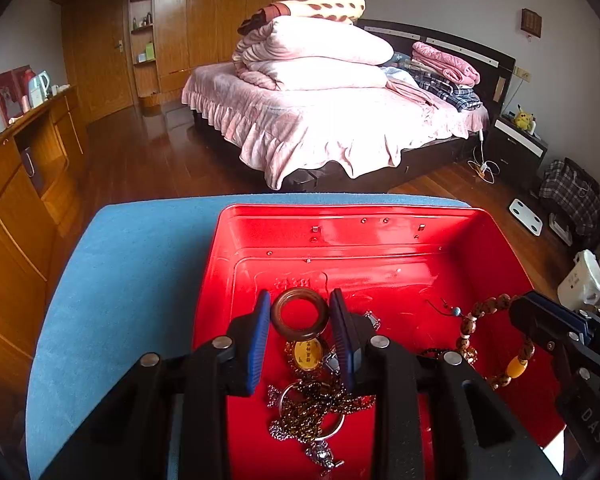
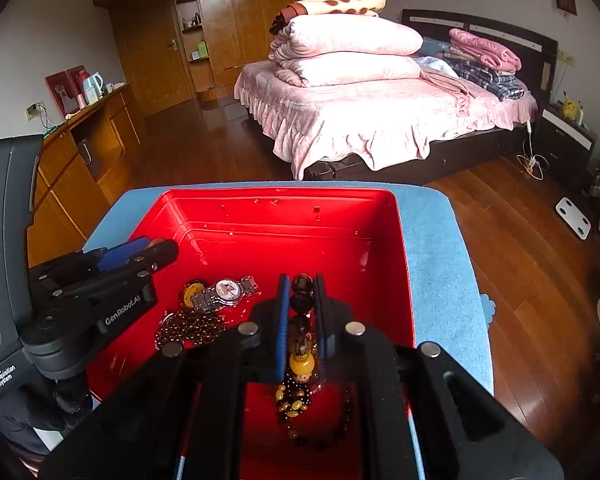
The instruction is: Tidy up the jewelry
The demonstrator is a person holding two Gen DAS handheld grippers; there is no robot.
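A red box (image 1: 380,236) sits on a blue cloth (image 1: 132,264) and holds jewelry. My left gripper (image 1: 300,312) is shut on a brown wooden ring (image 1: 299,314), held over a yellow pendant (image 1: 307,354) and a pile of chains (image 1: 316,412). My right gripper (image 2: 301,292) is shut on a brown bead bracelet (image 2: 302,300) with an amber bead (image 2: 301,362) hanging between the fingers. The bracelet also shows in the left wrist view (image 1: 496,340). A silver watch (image 2: 226,292) and dark bead strand (image 2: 190,328) lie in the box (image 2: 284,216), beside the left gripper (image 2: 140,248).
The blue cloth (image 2: 440,264) covers the table to its edges. Beyond are a wooden floor (image 2: 512,220), a pink bed (image 2: 380,112), a wooden sideboard (image 1: 24,168) at the left and a white scale (image 2: 574,216) on the floor.
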